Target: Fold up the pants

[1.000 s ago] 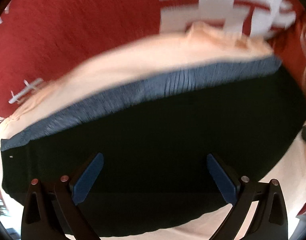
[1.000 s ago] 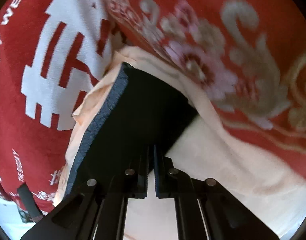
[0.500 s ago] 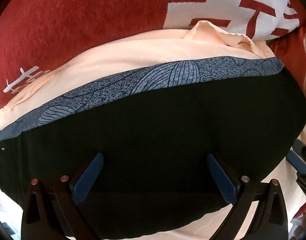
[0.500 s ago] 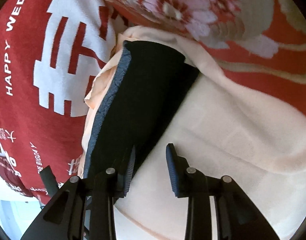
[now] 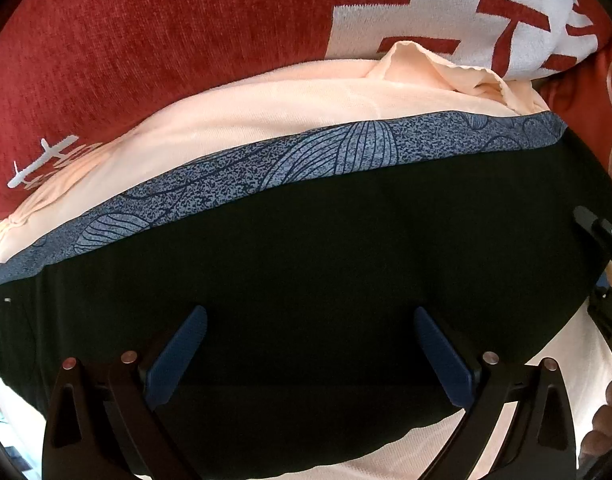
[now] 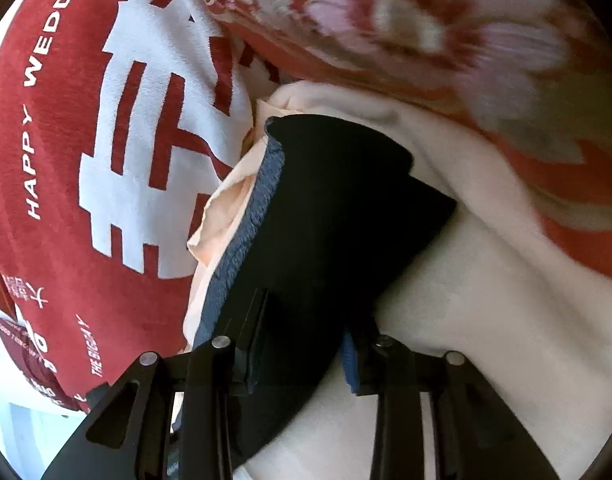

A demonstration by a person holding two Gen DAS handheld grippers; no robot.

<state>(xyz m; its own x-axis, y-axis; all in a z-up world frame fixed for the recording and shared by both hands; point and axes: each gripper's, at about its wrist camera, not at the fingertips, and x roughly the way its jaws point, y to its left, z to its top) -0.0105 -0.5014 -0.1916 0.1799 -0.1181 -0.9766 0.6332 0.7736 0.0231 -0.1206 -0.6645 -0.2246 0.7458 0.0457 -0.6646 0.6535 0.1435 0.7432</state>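
On the peach cloth [image 5: 290,108] spread over a red blanket [image 5: 146,40], the black pants [image 5: 325,260] lie folded into a broad slab, their grey-blue patterned waistband [image 5: 306,160] forming the far edge in the left wrist view. The long axis runs left to right across that view, and the left gripper [image 5: 309,348] hovers over the near middle of the slab, its blue pads wide apart and holding nothing. The right gripper [image 6: 302,344] sits at the slab's right end, looking along that long axis, its fingers parted and straddling the near corner of the black fabric without being clamped on it. I judge the right gripper better placed to take an end, so any further fold would carry that end leftward along the axis. Legible writing on the blanket reads "HAPPY WEDDIN", cut off at the edge, beside a large white Chinese character [image 6: 158,148]; the smaller lines below are too small to read.
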